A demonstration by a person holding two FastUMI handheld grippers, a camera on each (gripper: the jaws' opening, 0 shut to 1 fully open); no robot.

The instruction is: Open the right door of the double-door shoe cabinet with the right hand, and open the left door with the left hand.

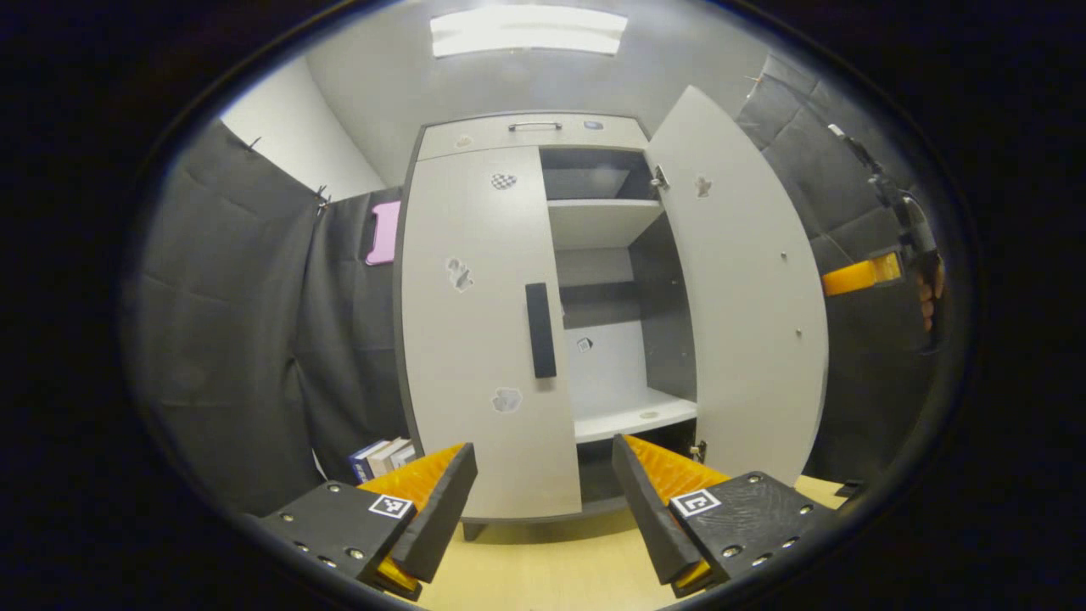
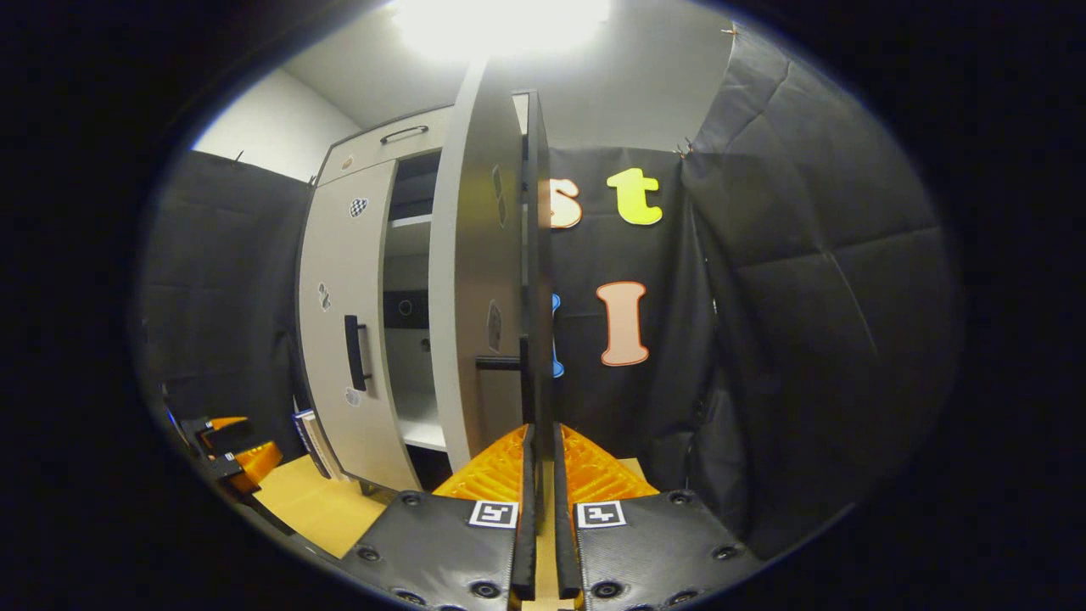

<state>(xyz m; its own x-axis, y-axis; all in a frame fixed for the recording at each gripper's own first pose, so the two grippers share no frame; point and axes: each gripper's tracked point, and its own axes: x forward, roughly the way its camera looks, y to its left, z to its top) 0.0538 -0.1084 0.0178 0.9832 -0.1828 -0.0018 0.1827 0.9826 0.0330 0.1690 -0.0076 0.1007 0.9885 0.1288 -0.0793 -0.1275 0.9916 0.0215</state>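
Left gripper [image 1: 543, 501], fingers wide apart, low centre of left gripper view. Beyond, left door [image 1: 484, 331] closed, its handle [image 1: 540, 330] vertical. Right door [image 1: 747, 297] swung open, right of centre. Right gripper [image 2: 543, 475] fingers nearly together, edge-on door just ahead; contact unclear.

L door [image 1: 475, 331] ahead betw. spread jaws; R door [image 1: 738, 288] swung out right; books [image 1: 382, 456] low left.

Shoe cabinet [image 1: 475, 339] showing light grey doors, dark grey interior walls, black handle [image 1: 540, 330]; pink board [image 1: 384, 232] hanging upper left; floor [image 1: 551, 560] looking pale yellow.
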